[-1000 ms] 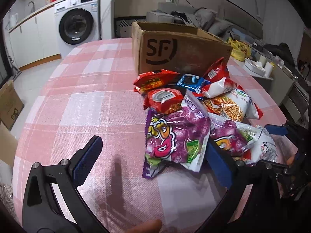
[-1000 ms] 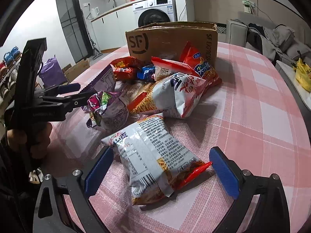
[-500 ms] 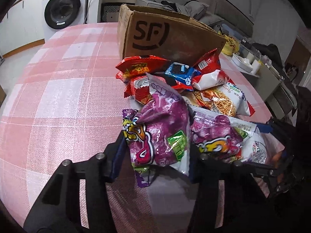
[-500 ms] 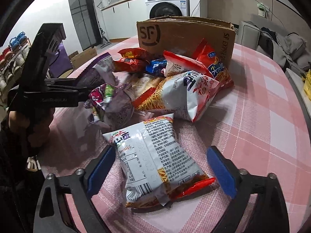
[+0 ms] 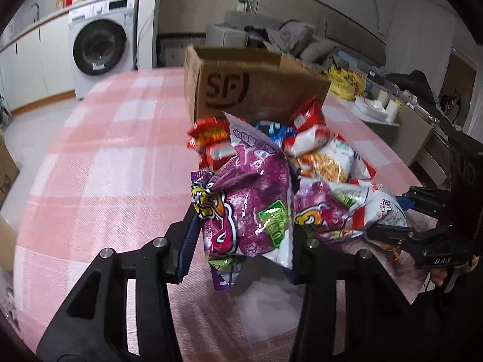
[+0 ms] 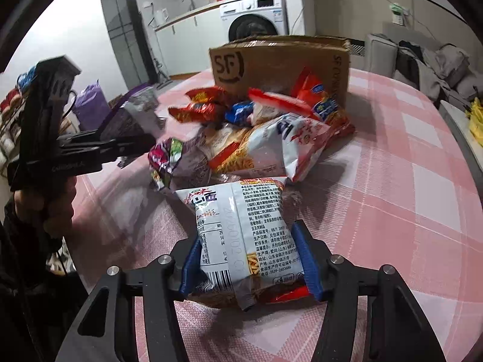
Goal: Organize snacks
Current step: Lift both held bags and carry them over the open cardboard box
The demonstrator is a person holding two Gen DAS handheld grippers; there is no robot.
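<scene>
My left gripper [image 5: 241, 241] is shut on a purple snack bag [image 5: 250, 199] and holds it raised above the pink checked table [image 5: 105, 157]. My right gripper [image 6: 247, 262] is shut on a white noodle snack bag [image 6: 244, 232] at the near edge of the snack pile. A second purple bag [image 6: 178, 166] lies beside it. Behind them lie a big white and orange bag [image 6: 283, 147] and several red and blue packets [image 6: 211, 105]. The open SF cardboard box [image 6: 280, 63] stands at the back of the pile. The left gripper also shows in the right wrist view [image 6: 129, 144].
A washing machine [image 5: 99, 48] and white cabinets stand beyond the table's far left. A sofa with clothes [image 6: 428, 63] lies to the right. Bare tablecloth stretches left of the pile [image 5: 90, 181] and right of it [image 6: 407, 181].
The left gripper closed on the purple bag and lifted it off the table. The right gripper moved in and closed on the white noodle bag.
</scene>
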